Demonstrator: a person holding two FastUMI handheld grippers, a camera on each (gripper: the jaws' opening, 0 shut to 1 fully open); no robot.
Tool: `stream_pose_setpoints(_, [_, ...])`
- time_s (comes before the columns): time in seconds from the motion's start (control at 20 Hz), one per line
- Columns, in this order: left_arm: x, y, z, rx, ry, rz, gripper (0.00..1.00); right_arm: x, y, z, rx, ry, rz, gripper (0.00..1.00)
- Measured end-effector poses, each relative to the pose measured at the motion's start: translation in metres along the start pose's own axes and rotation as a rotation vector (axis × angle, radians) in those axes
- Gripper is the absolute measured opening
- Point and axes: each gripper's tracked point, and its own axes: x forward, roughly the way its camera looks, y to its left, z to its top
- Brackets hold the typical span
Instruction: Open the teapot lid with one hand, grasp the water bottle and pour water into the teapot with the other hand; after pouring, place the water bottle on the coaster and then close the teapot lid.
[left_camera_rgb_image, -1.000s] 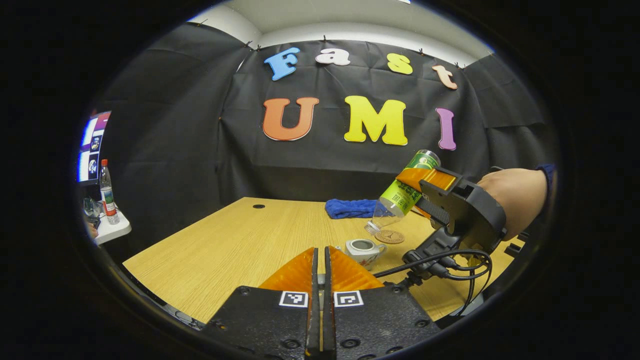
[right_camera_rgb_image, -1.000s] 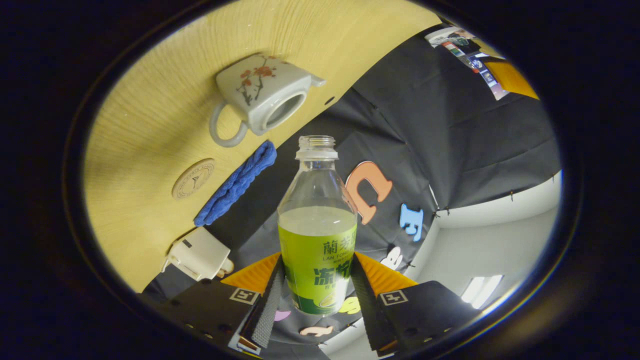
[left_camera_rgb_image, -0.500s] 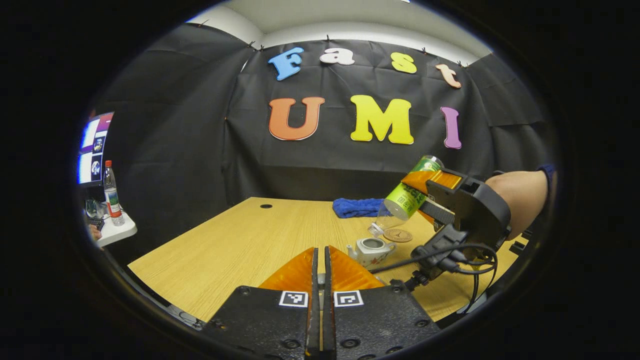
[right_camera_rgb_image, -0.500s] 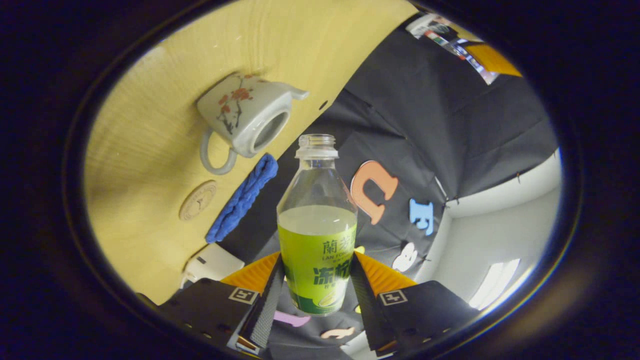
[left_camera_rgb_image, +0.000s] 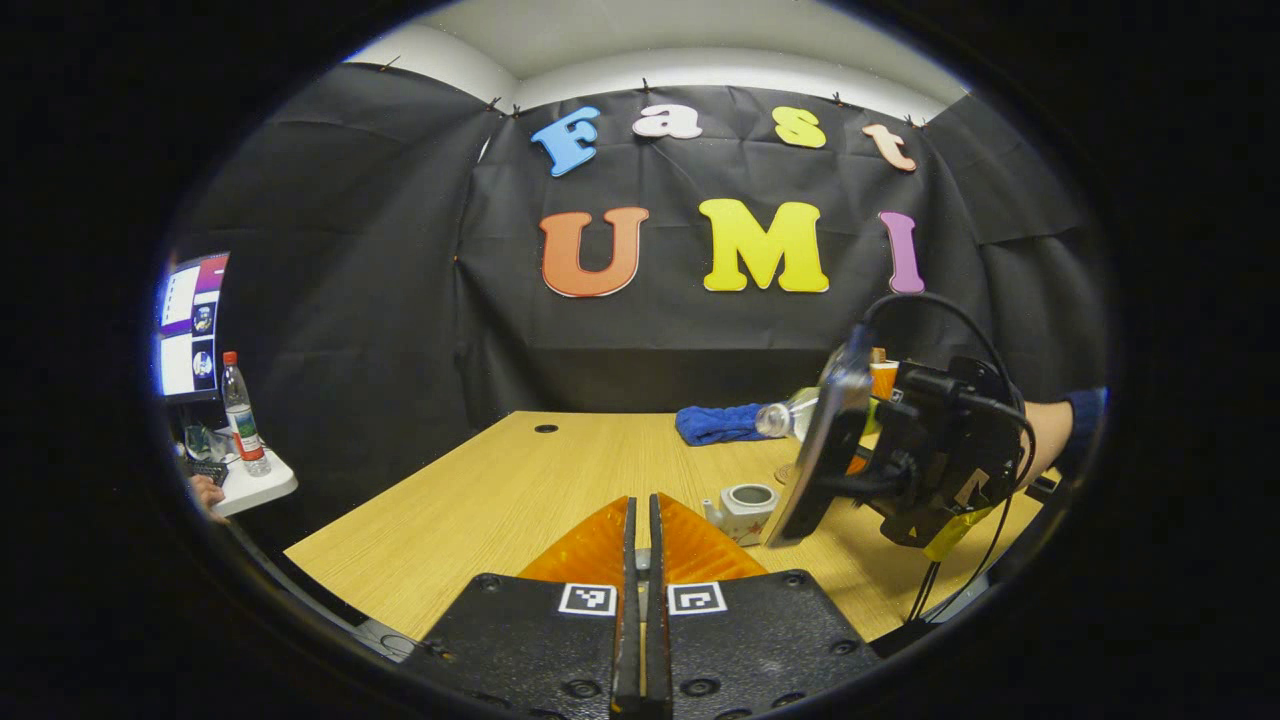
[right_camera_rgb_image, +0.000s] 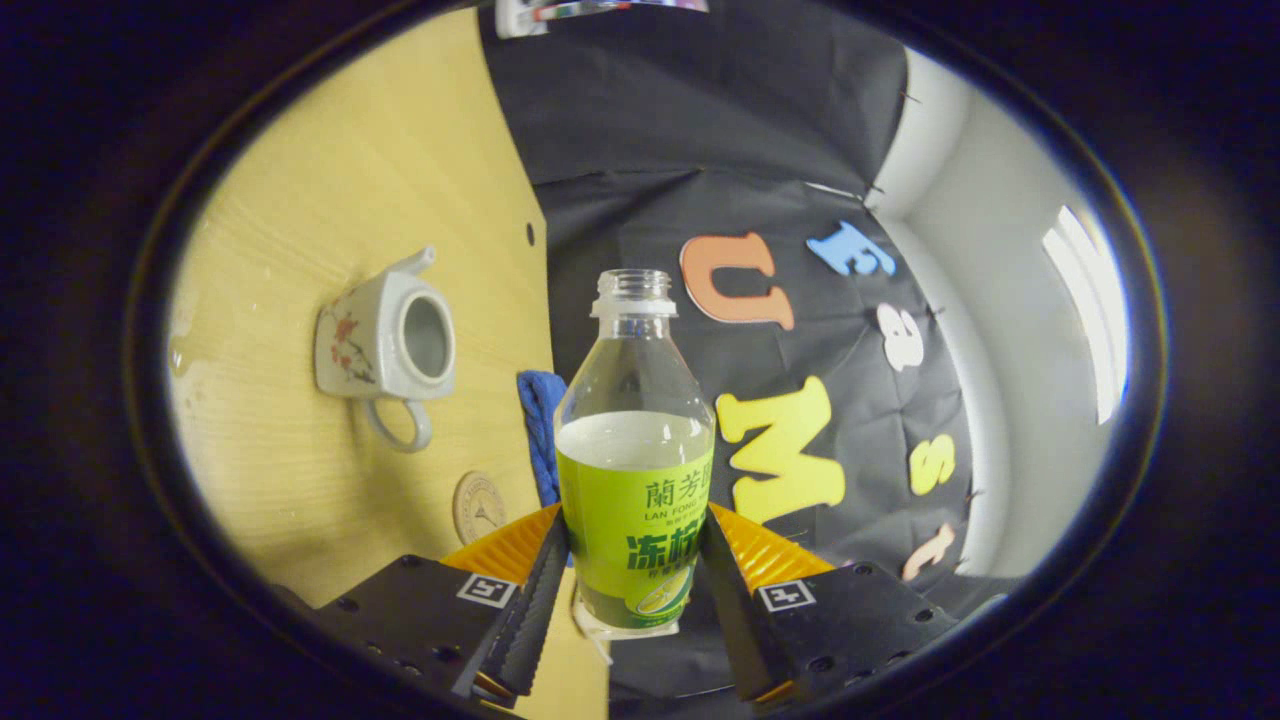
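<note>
While uncapped, green-labelled water bottle (right_camera_rgb_image: 634, 480) clamped between right fingers (right_camera_rgb_image: 532, 600); left fingers (left_camera_rgb_image: 623, 620) closed.

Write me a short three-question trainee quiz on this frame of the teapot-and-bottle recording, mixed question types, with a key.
1. True or false: the teapot has its lid on.
2. What does the right gripper hold? A) blue cloth B) water bottle C) coaster
3. Fill in: the left gripper has its fingers ____.

Key: 1 false, the opening is bare. 2 B, both fingers press on the bottle. 3 closed.
</note>
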Motion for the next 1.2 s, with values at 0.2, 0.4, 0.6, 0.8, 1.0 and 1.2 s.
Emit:
stream_pose_setpoints(0.2, [0.004, 0.002, -0.005, -0.044, 0.015, 0.017, 0.05, 0.002, 0.001, -0.015, 0.361, 0.024, 0.018, 0.75])
stream_pose_setpoints(0.4, [0.006, -0.001, -0.007, -0.086, 0.009, 0.010, 0.05, 0.004, -0.008, -0.027, 0.611, 0.045, 0.032, 0.72])
stream_pose_setpoints(0.6, [0.007, -0.003, -0.006, -0.080, 0.006, 0.016, 0.05, 0.006, -0.021, -0.029, 0.862, 0.048, 0.067, 0.70])
stream_pose_setpoints(0.8, [0.004, -0.005, -0.002, -0.083, -0.007, 0.019, 0.05, 0.034, -0.025, -0.034, 1.071, 0.104, 0.192, 0.72])
stream_pose_setpoints(1.0, [0.004, -0.009, -0.001, -0.090, -0.020, 0.012, 0.05, 0.065, -0.013, -0.030, 1.219, 0.121, 0.301, 0.75])
stream_pose_setpoints(1.2, [0.010, -0.007, -0.010, -0.091, -0.003, 0.016, 0.05, 0.090, 0.011, -0.037, 1.216, 0.145, 0.315, 0.72])
